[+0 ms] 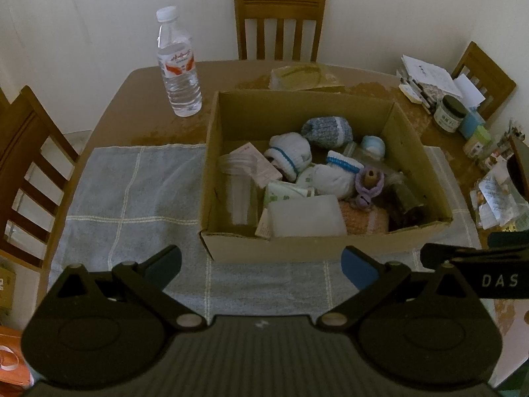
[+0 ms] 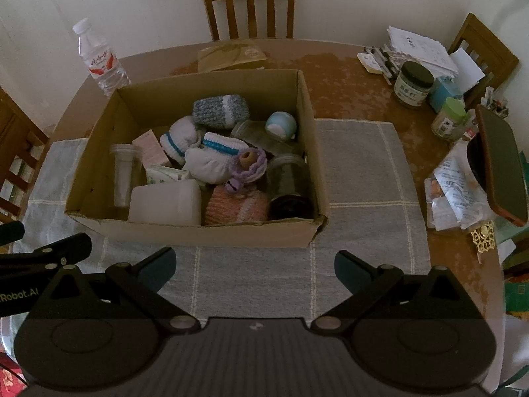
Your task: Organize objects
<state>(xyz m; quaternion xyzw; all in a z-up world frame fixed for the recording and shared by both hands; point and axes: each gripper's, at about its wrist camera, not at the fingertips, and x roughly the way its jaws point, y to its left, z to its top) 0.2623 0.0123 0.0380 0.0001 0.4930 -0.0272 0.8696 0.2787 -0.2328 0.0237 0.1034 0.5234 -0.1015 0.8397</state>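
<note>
Both my jaws are spread wide and hold nothing: my left gripper [image 1: 261, 266] and right gripper [image 2: 255, 264] hover over the grey checked cloth [image 2: 360, 172], just short of the near wall of the open brown cardboard box [image 2: 198, 231]. Bare cloth lies on either side. Inside, rolled socks [image 2: 211, 162] sit among jars. Beyond, a clear plastic water bottle [image 1: 178, 66] stands on the brown surface [image 2: 344, 76].

The left gripper [image 1: 261, 266] is level, its fingers spread wide with nothing between them. The right gripper [image 2: 255, 269] is beside it, equally wide and empty.
</note>
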